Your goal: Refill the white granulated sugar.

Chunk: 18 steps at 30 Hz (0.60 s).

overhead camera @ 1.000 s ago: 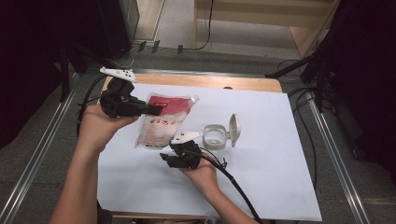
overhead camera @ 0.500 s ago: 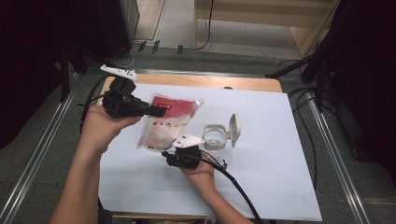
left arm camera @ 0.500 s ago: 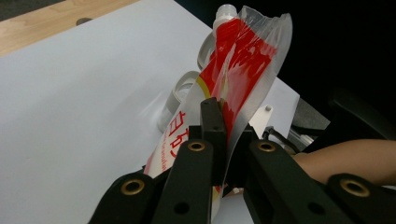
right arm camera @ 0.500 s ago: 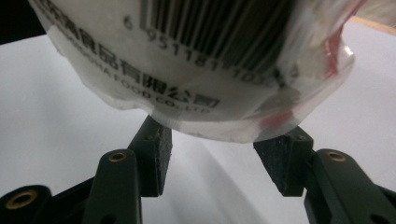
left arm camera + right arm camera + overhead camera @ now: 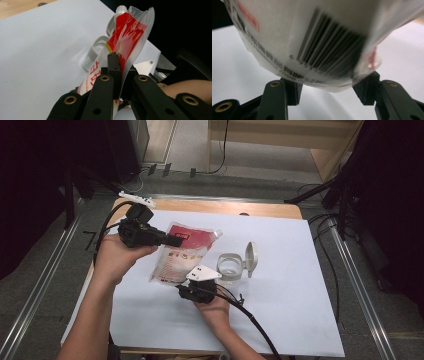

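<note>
A red and white pouch (image 5: 182, 255) with a corner spout is held above the white sheet between both grippers. My left gripper (image 5: 175, 240) comes in from the left and is shut on the pouch's upper edge. In the left gripper view its jaws (image 5: 119, 75) pinch the thin clear seam of the pouch (image 5: 127, 32). My right gripper (image 5: 181, 289) reaches in from below, half closed on the pouch's bottom end. In the right gripper view the barcoded bottom of the pouch (image 5: 324, 50) sits between the pads (image 5: 293, 93), which touch it on both sides.
A clear round container (image 5: 230, 266) with its flip lid (image 5: 251, 259) standing open rests on the white sheet (image 5: 290, 320) just right of the pouch. The sheet covers a wooden table (image 5: 225, 208). Cables trail from both grippers, and metal rails run along both sides.
The left gripper has edged slightly right with the pouch's top edge. The right gripper has kept still, and both grips are unchanged.
</note>
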Each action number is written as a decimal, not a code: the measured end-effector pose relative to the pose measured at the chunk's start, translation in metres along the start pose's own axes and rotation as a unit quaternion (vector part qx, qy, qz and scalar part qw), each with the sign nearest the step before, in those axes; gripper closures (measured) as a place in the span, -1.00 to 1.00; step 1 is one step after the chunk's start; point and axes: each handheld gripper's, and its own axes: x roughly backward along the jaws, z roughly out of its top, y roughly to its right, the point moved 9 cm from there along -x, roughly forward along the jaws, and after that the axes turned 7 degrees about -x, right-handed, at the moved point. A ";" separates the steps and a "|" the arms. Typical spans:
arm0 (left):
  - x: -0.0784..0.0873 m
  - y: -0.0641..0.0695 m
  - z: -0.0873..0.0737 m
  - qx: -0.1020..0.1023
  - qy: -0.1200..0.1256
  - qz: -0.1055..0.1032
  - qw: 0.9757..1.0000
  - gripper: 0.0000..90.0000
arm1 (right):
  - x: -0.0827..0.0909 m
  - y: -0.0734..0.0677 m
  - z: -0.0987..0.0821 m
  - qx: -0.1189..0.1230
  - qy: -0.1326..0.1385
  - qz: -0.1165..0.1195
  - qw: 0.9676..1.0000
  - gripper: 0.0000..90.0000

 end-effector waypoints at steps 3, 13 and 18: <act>-0.006 0.001 -0.001 -0.010 -0.013 0.021 1.000 1.00 | 0.000 -0.003 -0.003 -0.010 -0.017 0.007 1.000 0.06; -0.001 0.008 0.009 -0.005 0.032 -0.005 0.999 1.00 | 0.009 -0.007 0.004 -0.023 -0.002 0.027 0.999 0.08; 0.005 0.019 0.013 0.001 0.042 -0.028 0.999 1.00 | 0.011 0.000 0.012 -0.010 0.036 0.003 0.999 0.07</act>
